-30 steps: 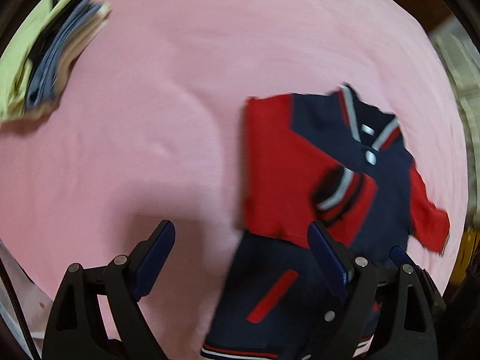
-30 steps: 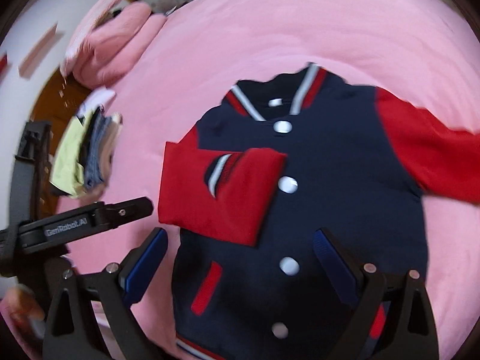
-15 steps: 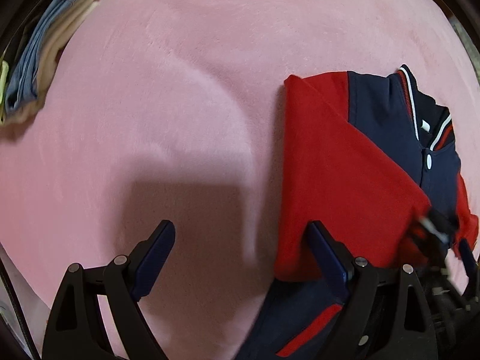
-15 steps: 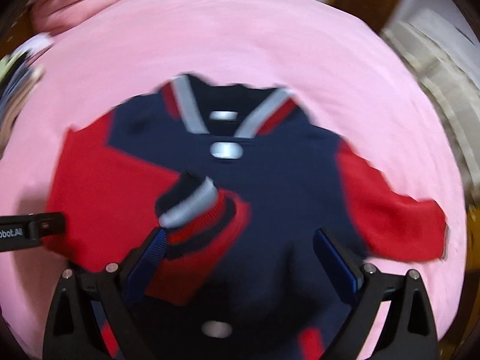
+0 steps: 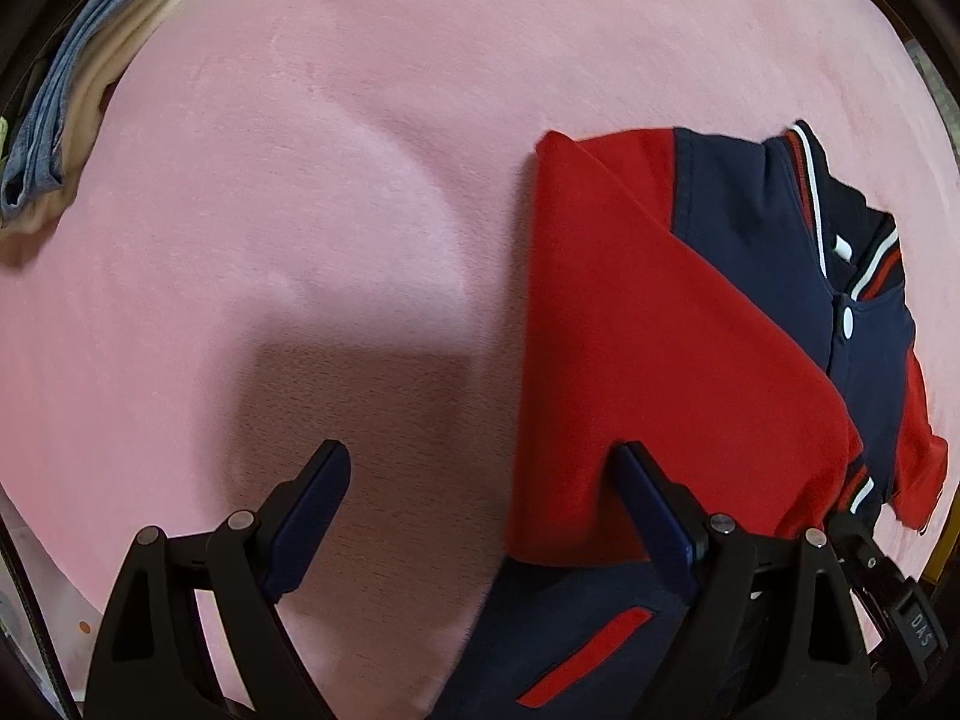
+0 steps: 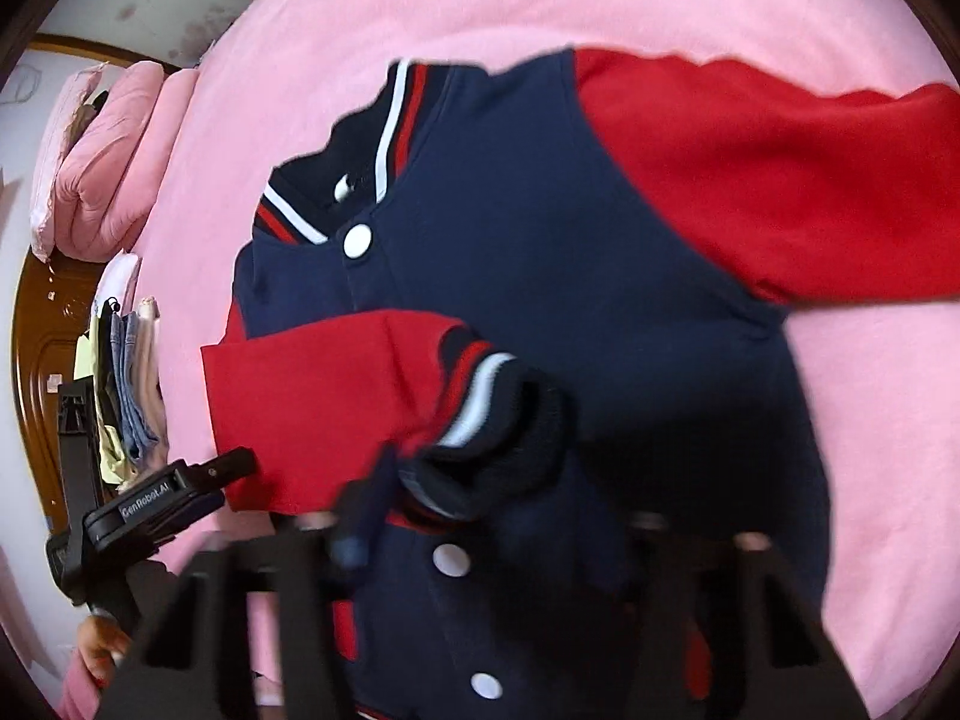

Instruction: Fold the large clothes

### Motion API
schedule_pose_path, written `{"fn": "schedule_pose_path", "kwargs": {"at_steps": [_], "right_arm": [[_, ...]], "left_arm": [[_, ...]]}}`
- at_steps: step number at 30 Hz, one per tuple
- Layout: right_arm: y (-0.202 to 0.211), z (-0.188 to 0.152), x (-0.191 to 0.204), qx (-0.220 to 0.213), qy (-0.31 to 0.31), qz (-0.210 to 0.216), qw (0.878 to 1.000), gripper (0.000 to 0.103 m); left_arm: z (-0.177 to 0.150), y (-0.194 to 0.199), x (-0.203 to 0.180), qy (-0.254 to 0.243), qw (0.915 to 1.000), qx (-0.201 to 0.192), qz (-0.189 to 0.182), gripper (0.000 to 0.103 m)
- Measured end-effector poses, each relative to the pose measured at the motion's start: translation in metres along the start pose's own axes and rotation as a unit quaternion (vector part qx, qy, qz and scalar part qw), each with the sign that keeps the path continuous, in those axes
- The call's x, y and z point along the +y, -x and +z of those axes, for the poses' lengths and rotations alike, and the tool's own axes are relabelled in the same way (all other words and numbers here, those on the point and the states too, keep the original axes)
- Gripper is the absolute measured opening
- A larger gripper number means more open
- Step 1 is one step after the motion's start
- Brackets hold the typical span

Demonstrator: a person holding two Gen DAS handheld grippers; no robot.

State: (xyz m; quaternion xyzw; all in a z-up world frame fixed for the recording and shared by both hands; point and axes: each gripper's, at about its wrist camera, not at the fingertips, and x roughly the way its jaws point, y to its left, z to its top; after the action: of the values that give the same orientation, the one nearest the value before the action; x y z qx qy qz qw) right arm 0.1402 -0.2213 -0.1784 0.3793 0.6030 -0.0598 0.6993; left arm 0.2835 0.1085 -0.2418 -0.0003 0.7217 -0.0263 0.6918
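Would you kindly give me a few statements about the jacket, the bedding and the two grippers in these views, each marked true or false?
1. The jacket is navy with red sleeves. True.
2. Both sleeves lie folded across the jacket's front. False: one red sleeve is folded across the front, the other sleeve stretches out over the pink bedding.
3. The left gripper stands open with nothing pinched between its fingers. True.
4. The jacket's snap buttons are black. False: they are white.
5. A stack of folded clothes lies on the bedding apart from the jacket. True.
6. The right gripper is nowhere near the striped cuff. False: it is right at the cuff, its jaws having just been closing.
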Motion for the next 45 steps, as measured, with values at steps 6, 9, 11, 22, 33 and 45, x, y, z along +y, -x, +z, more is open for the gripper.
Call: {"fn": "schedule_pose_path", "kwargs": {"at_steps": [6, 9, 11, 22, 33, 45], "right_arm": [[0.008, 0.01, 0.021, -0.014, 0.063, 0.034, 0.997, 0.012], [0.03, 0.018, 0.044, -0.048, 0.111, 0.081, 0.989, 0.012], [0.05, 0.024, 0.061, -0.088, 0.146, 0.11, 0.979, 0.012], [0.001, 0.043, 0.007, -0.048, 0.073, -0.039, 0.995, 0.017], [0.029, 0.036, -0.022, -0.072, -0.02, 0.047, 0.996, 0.018], [0.066, 0.038, 0.025, -0.139, 0.105, 0.002, 0.985, 0.025]], "left_arm": [[-0.001, 0.001, -0.004, -0.015, 0.9998, 0.005, 0.009, 0.088], [0.004, 0.003, -0.024, -0.009, 0.9999, -0.003, 0.012, 0.088], [0.003, 0.012, -0.025, 0.0, 0.9997, -0.02, 0.012, 0.088], [0.019, 0.016, -0.02, -0.011, 0.9994, -0.023, 0.023, 0.088], [0.05, 0.046, -0.02, -0.045, 0.9985, -0.03, -0.011, 0.088], [0.059, 0.079, -0.052, -0.09, 0.9887, -0.035, -0.115, 0.051]]}}
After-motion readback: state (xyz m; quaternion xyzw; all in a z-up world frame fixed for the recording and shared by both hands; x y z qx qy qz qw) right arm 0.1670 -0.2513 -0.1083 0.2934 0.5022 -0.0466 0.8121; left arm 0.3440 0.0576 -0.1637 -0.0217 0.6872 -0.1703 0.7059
